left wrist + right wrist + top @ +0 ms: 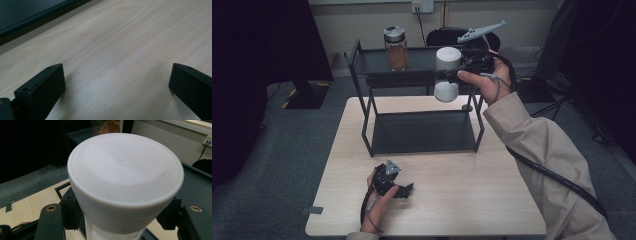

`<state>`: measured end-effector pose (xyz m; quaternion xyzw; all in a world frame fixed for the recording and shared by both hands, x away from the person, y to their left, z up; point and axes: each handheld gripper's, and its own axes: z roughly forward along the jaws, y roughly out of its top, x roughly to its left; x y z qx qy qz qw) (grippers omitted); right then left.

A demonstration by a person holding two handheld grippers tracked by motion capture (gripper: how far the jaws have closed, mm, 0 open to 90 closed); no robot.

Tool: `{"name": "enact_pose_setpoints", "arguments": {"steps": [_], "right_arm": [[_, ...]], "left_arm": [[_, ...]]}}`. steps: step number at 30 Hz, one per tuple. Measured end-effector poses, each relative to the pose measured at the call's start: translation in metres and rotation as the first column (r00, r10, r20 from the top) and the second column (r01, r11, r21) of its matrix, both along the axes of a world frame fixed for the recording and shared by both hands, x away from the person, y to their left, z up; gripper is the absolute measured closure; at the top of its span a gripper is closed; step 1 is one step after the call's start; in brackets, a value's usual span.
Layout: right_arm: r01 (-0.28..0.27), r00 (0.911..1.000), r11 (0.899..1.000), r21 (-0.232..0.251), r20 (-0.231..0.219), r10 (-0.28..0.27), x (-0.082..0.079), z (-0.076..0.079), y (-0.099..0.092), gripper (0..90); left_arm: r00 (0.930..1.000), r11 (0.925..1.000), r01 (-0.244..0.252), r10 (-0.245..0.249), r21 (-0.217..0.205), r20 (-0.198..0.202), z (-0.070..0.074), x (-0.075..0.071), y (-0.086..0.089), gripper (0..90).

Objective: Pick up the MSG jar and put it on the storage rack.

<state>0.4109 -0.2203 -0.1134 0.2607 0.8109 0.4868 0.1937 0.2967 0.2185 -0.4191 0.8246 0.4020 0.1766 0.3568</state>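
- Your right gripper (455, 75) is clamped on the white-lidded jar (447, 75), just under its lid, upright, in the air at the front edge of the rack's (362, 65) top shelf.
- Brown-filled jar (396, 48) stands on that shelf, left of yours.
- Your left gripper (404, 190) rests on the tabletop (462, 200) before the rack, jaws spread wide, nothing between.

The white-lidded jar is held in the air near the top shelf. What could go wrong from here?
1. The right gripper grips the white-lidded jar just under its lid, so the heavy, filled bottom might swing or slip out.
2. The jar hangs beside the top shelf's edge; it could knock that edge while moving in.
3. The brown-filled jar already stands on the shelf, so a wide move might bump it.
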Motion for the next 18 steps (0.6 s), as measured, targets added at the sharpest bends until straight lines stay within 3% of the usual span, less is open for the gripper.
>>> {"name": "enact_pose_setpoints", "arguments": {"steps": [18], "right_arm": [[0.021,0.9997,1.0,-0.012,0.011,-0.021,0.012,0.035,0.003,34.7]], "left_arm": [[1.0,1.0,0.0,0.0,-0.001,0.0,0.0,0.0,0.0,0.0]]}}
